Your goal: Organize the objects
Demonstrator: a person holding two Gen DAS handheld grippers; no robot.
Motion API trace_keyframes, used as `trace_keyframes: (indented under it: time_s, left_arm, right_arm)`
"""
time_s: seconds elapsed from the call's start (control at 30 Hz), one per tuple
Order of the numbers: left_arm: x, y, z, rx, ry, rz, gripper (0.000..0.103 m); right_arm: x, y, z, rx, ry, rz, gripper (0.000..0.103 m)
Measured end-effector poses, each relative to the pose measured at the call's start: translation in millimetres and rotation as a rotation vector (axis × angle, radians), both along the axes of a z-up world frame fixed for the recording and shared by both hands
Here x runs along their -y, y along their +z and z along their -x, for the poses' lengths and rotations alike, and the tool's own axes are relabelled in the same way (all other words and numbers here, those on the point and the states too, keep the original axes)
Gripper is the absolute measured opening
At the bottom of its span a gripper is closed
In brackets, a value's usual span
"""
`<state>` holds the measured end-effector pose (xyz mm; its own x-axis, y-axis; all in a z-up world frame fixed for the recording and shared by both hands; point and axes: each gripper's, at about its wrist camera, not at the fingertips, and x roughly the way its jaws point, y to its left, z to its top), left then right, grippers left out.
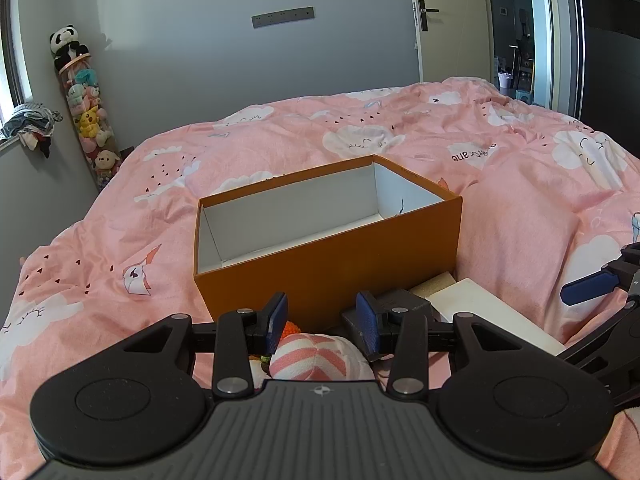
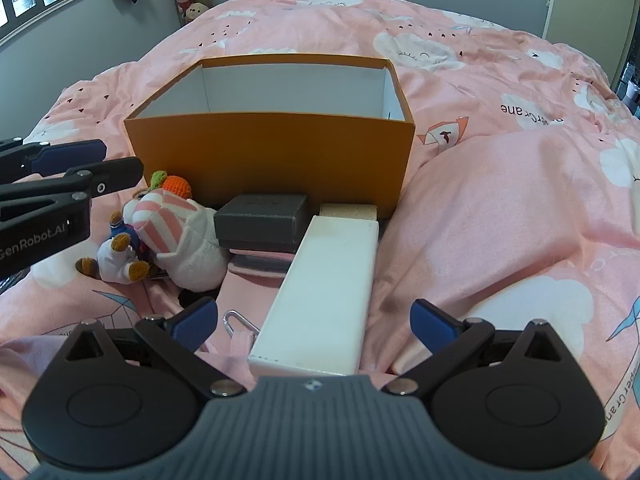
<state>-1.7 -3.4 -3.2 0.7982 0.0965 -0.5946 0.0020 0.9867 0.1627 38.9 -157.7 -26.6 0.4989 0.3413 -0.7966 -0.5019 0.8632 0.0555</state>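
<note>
Orange box (image 2: pixel 272 152): empty, on soft duvet (image 2: pixel 500 208). White slab (image 2: pixel 332 292) in front, straddled by right gripper (image 2: pixel 314 324), spread, nothing held. Left gripper (image 1: pixel 322 320): apart, above striped plush (image 1: pixel 308 360). Risk: slab slips; box tips if nudged.

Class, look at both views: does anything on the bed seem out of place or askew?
Yes. The orange box looks empty, while the plush toys, dark box and long white box lie jumbled beside it, the dark box stacked on something pink.
</note>
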Motion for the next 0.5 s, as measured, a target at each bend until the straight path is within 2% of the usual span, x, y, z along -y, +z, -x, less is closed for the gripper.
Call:
trace_keyframes:
  time_s: [0.5]
  left_arm:
    - [-4.5, -1.6, -1.5, -0.009, 0.006, -0.01, 0.048]
  right_arm:
    - [0.0, -3.5, 1.0, -0.008, 0.003, 0.0, 0.102]
